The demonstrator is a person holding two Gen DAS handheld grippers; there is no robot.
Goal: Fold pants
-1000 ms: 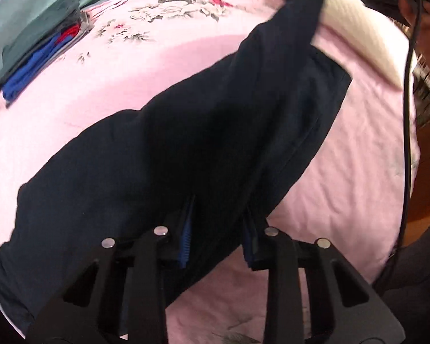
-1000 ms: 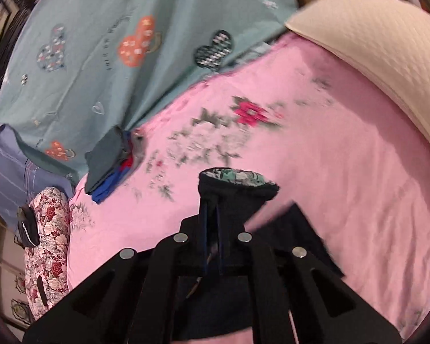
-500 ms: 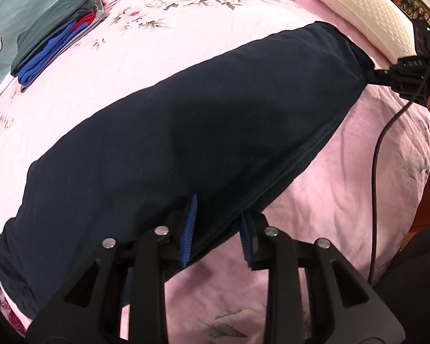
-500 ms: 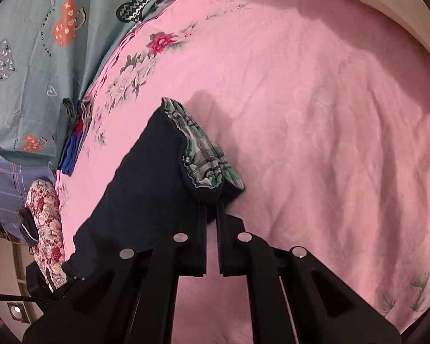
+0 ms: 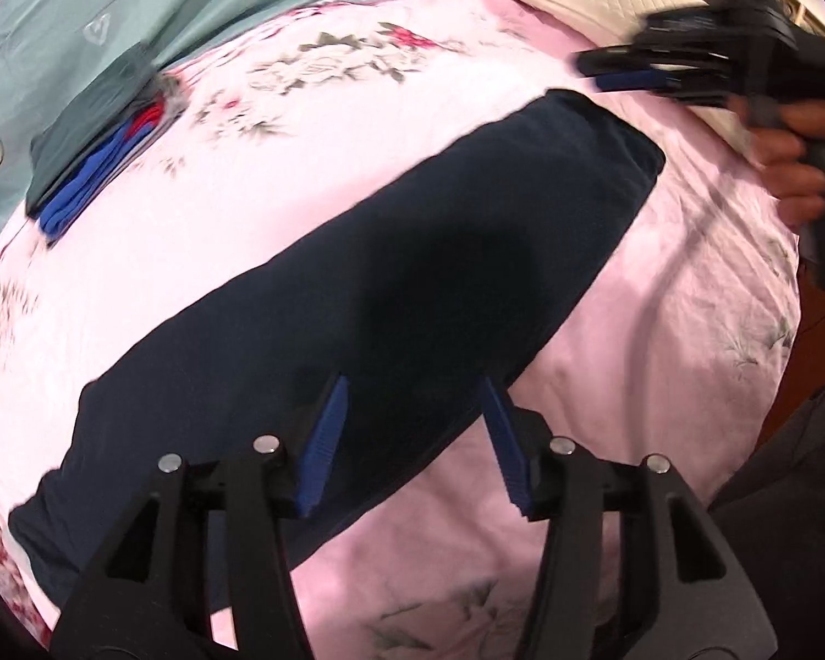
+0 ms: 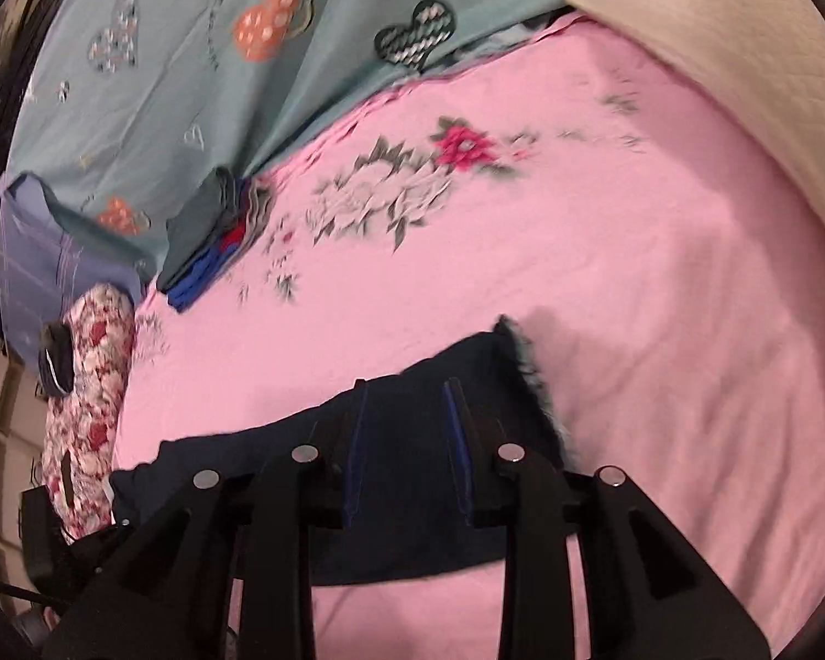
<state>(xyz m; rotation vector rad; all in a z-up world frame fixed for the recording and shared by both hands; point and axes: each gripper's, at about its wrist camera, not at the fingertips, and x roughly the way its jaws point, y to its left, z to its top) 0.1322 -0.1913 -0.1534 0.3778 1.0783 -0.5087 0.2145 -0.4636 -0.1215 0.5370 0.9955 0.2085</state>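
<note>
Blue ribbed pads line the black fingers of the left gripper (image 5: 415,443), whose jaws are opening above the near edge of the dark navy pants (image 5: 357,297); the cloth lies beneath them, not pinched. The right gripper (image 6: 407,454) is opening too, its pads standing clear over the waistband end, where a patterned lining peeps out along the rim. In the left wrist view that same gripper shows at the far end of the garment, held in a person's hand (image 5: 792,165).

The pants lie flat on the pink floral bedsheet (image 6: 605,253) as one long, narrow band, which suggests the legs are already laid one on the other; the crosswise folds that would shorten it look yet to be made. The fabric seems soft and matte, with hardly a wrinkle.

Beyond it sits a small stack of folded clothes (image 6: 209,236) in grey, red and blue, beside a teal blanket (image 6: 192,55) with heart patches. A cream quilted pillow (image 6: 742,55) borders the sheet's far side.
</note>
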